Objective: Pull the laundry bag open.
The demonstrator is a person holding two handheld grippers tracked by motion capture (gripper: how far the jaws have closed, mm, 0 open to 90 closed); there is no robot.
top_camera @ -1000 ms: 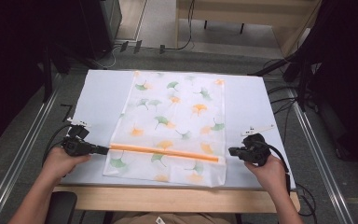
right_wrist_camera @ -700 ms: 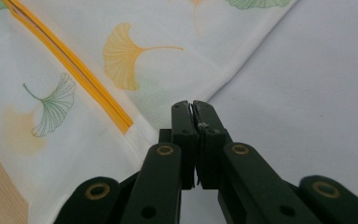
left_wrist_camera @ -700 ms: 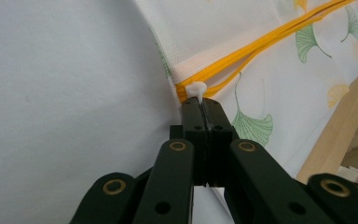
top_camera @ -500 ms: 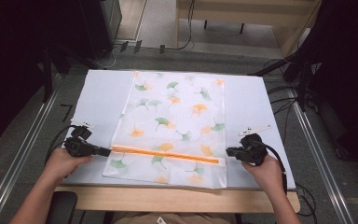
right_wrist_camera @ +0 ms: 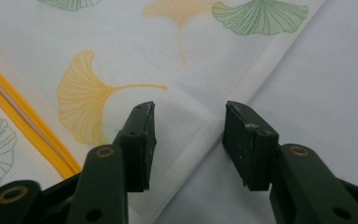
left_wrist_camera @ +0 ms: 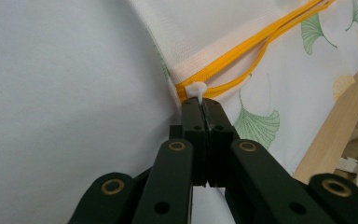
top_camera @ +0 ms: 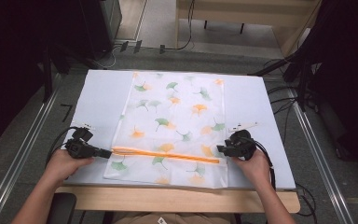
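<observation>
clearly a zipper job with trouble waiting at both ends. from the high view: mesh laundry bag (top_camera: 175, 123) lying flat down the middle of the white tabletop (top_camera: 100, 93), near hem close to the tabletop's near edge, orange zipper (top_camera: 165, 154) running across it near that hem; left gripper (top_camera: 103, 152) at the bag's left edge on the zipper's end, right gripper (top_camera: 220, 149) at the bag's right edge by the zipper's other end. likely risk here: nothing pinning the right side, so any tug along the zipper could drag the whole bag across the tabletop toward the left edge instead of working the slider. from the left gripper view: left gripper (left_wrist_camera: 201, 103) pressed together on the small white zipper pull (left_wrist_camera: 196, 88), only its tip clamped; could slip out under a sideways pull, or bunch the mesh beside the orange tape and jam the slider. from the right gripper view: right gripper (right_wrist_camera: 190, 123) spread, having just been opening, bag's right hem (right_wrist_camera: 200, 135) lying between the pads but not pressed; could close on one thin layer only, or on bare tabletop beside the hem, leaving the bag loose. could also nip the mesh askew and wrinkle the zipper line.
</observation>
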